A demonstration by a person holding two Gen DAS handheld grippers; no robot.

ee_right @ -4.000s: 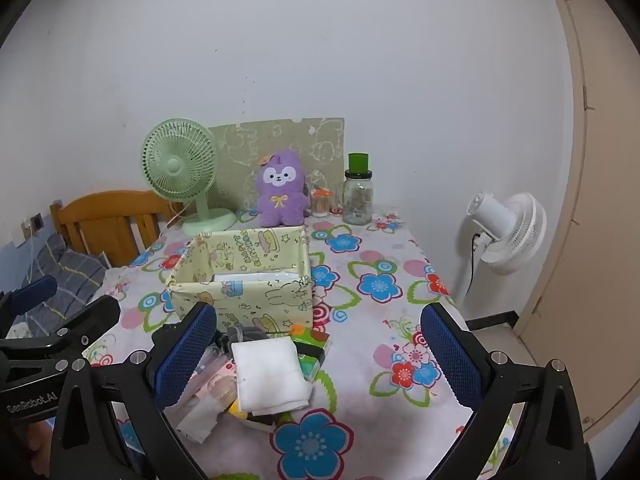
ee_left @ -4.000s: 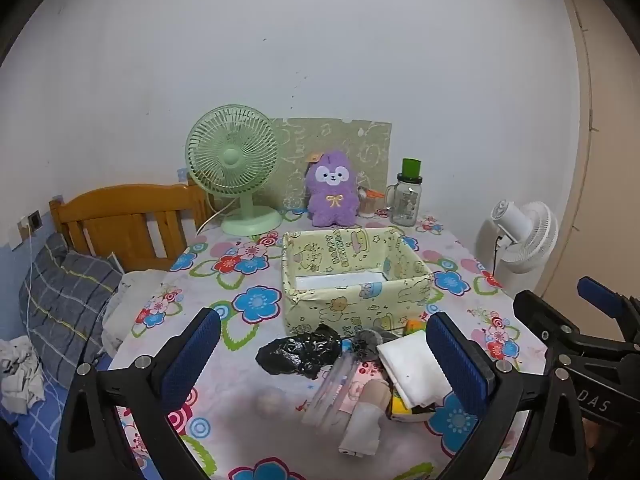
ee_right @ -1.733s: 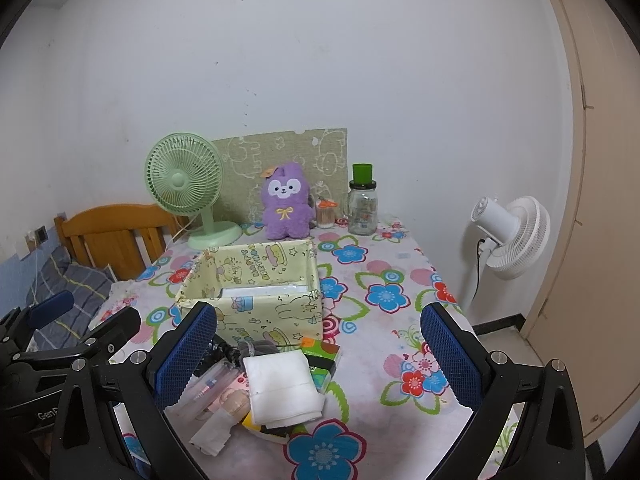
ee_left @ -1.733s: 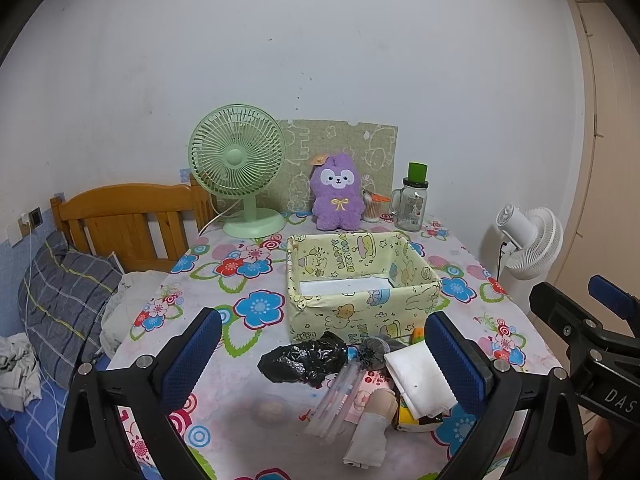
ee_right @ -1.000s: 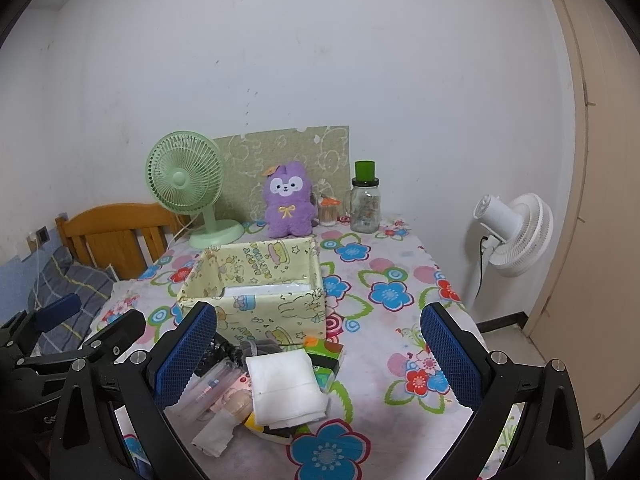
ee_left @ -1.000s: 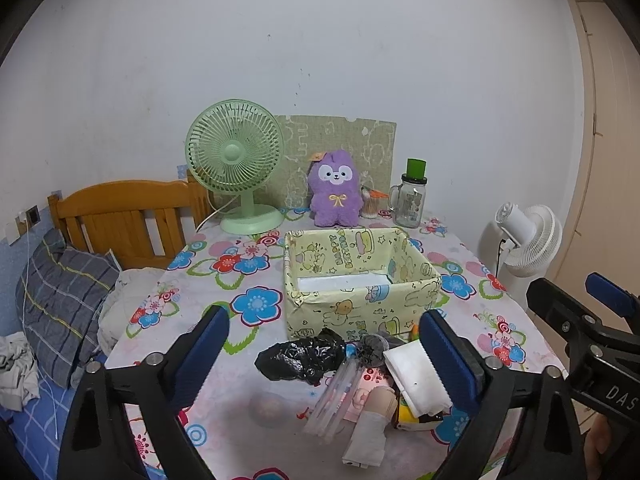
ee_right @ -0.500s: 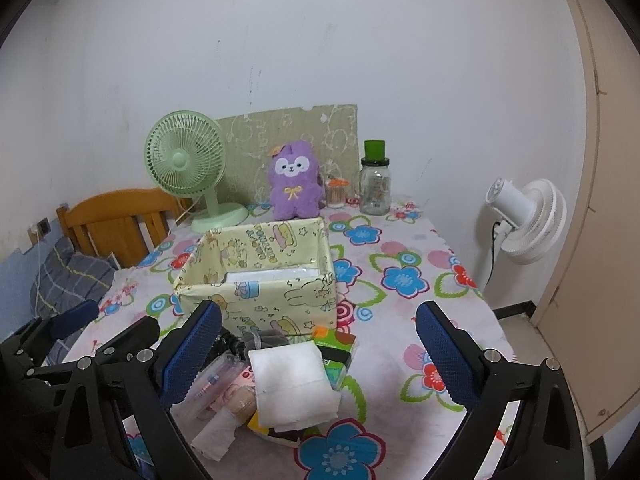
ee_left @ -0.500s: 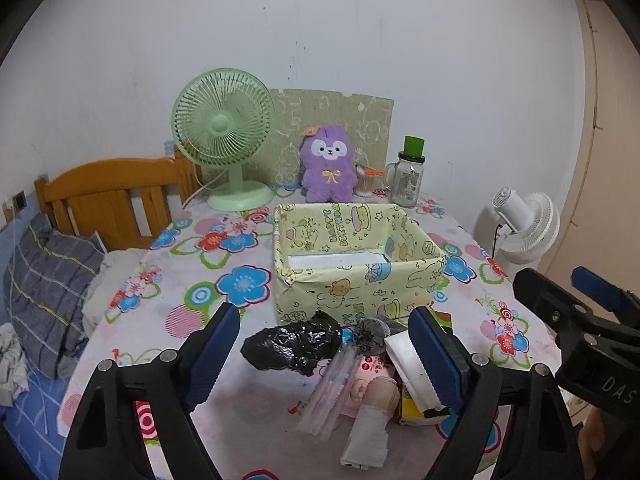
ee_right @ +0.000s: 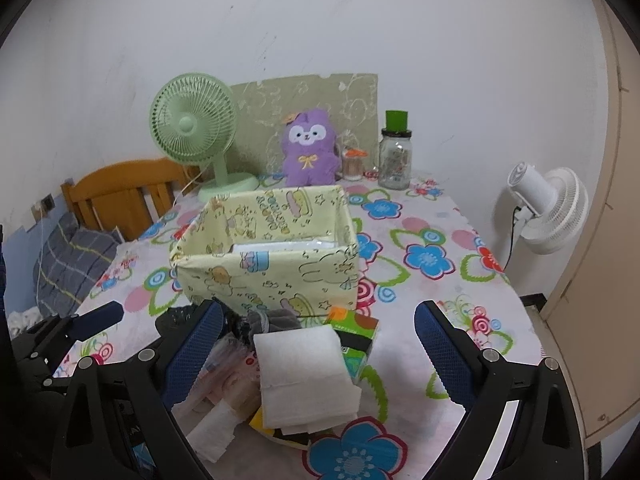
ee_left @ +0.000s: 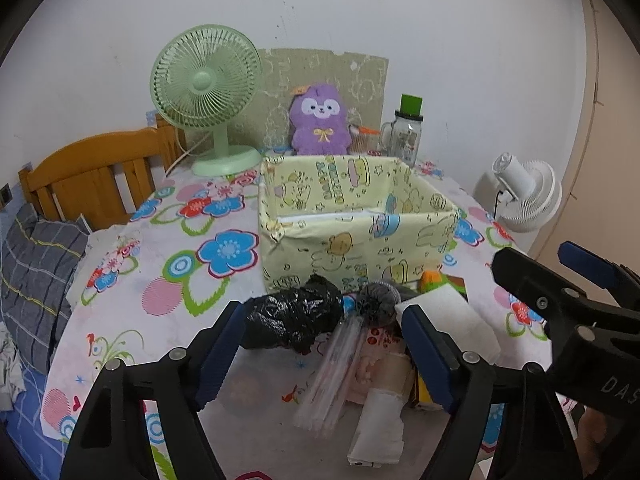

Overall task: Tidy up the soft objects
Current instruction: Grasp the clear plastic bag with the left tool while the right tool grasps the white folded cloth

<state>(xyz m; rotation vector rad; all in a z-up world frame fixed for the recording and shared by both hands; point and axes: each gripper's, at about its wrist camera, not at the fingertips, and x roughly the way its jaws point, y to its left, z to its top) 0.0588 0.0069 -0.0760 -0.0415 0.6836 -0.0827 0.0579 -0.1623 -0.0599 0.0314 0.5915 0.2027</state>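
Observation:
A pale yellow cartoon-print fabric box (ee_left: 352, 236) stands mid-table, also in the right wrist view (ee_right: 272, 268). In front of it lies a pile: a crumpled black plastic bag (ee_left: 296, 318), a grey mesh ball (ee_left: 378, 300), clear tubes (ee_left: 332, 376), a rolled white cloth (ee_left: 378, 424) and a folded white towel (ee_right: 304, 372). My left gripper (ee_left: 324, 352) is open just above the black bag and tubes. My right gripper (ee_right: 316, 356) is open around the white towel, above it.
A green desk fan (ee_left: 208, 92), a purple plush (ee_left: 320, 120) and a glass jar with a green lid (ee_left: 406, 132) stand at the table's back. A wooden bed frame (ee_left: 96, 176) is at left, a white floor fan (ee_right: 548, 208) at right. A green carton (ee_right: 354, 332) lies under the towel.
Both grippers have moved forward and down toward the pile in front of the box. The left jaws have narrowed somewhat but stay open. Nothing on the table has moved.

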